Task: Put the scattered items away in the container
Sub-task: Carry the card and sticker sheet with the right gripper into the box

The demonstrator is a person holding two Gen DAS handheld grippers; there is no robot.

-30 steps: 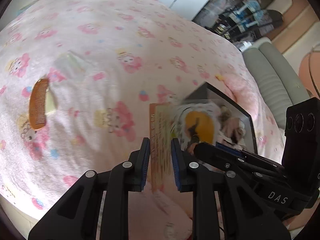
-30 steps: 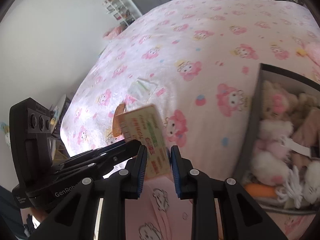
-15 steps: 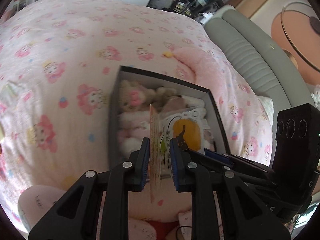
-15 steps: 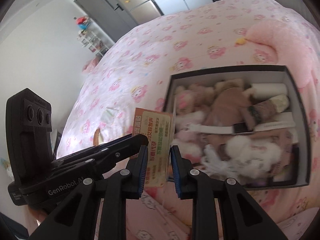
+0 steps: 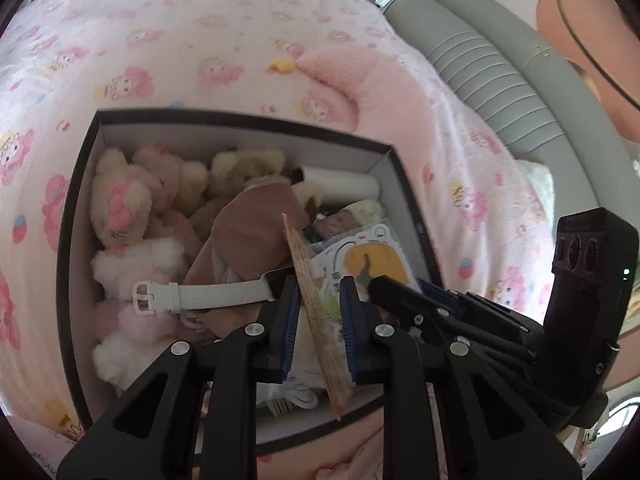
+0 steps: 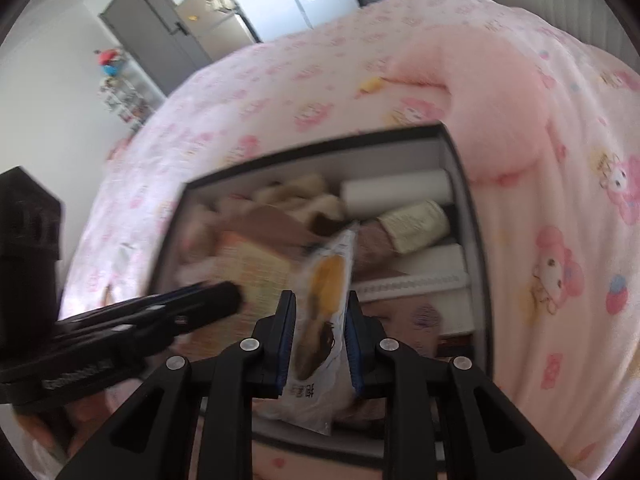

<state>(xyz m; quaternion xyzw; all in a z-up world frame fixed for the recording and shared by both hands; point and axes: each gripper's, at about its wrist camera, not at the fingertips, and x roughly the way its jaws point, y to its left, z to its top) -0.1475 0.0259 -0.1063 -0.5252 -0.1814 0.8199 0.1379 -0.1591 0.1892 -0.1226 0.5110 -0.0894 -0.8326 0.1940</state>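
Note:
A black box (image 5: 76,184) with a white inside sits on the pink bed and holds plush toys (image 5: 120,204), a brown cloth (image 5: 248,232), a white strap (image 5: 216,296) and rolls. My left gripper (image 5: 318,308) is shut on an orange printed card (image 5: 316,312), held edge-on above the box. My right gripper (image 6: 320,320) is shut on a white packet (image 6: 320,300) with a yellow picture, also above the box (image 6: 472,216). The packet shows in the left wrist view (image 5: 368,260), next to the card. The left gripper shows blurred in the right wrist view (image 6: 192,312).
A fluffy pink pillow (image 5: 380,92) lies behind the box. A grey padded headboard (image 5: 492,64) runs along the right. The pink cartoon-print bedspread (image 5: 160,40) stretches left and back. A grey cabinet (image 6: 168,28) stands across the room.
Both grippers have swung from the open bedspread to above the box, carrying the card and the packet. The comb on the bed has left the left wrist view.

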